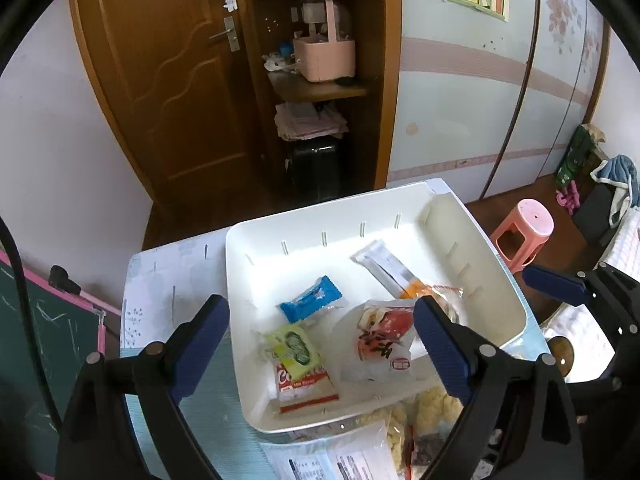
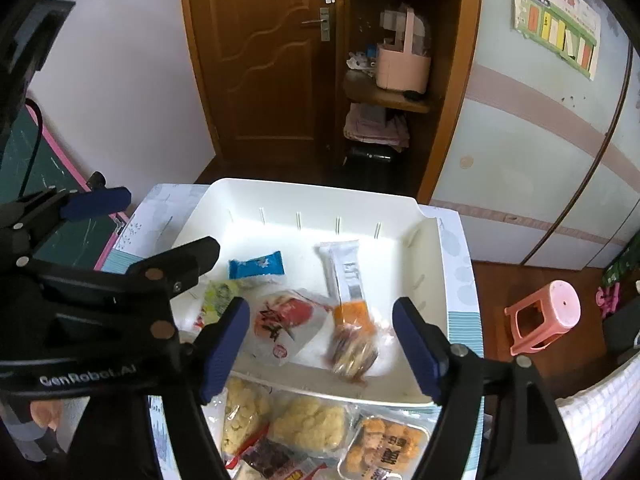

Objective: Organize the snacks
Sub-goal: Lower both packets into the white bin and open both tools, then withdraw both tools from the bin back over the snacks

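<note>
A white tray (image 1: 304,220) (image 2: 312,200) on the table holds several snack packets. These are a blue packet (image 1: 310,298) (image 2: 256,266), a green one (image 1: 296,350) lying on a red-and-white one (image 1: 306,390), a white bag with red print (image 1: 384,340) (image 2: 284,328), a long white bar (image 1: 380,266) (image 2: 344,268) and a clear biscuit packet (image 2: 352,350). My left gripper (image 1: 320,344) hangs open over the tray's near left part, gripping nothing. My right gripper (image 2: 322,348) stands open above the white bag and the biscuit packet, its pads clear of both.
Loose snacks lie on the table in front of the tray: yellow puffed bags (image 2: 308,424), an orange nugget pack (image 2: 384,444) and a dark packet (image 2: 268,456). A pink stool (image 1: 524,232) stands to the right, a green chalkboard (image 1: 40,340) to the left, a wooden door and shelves behind.
</note>
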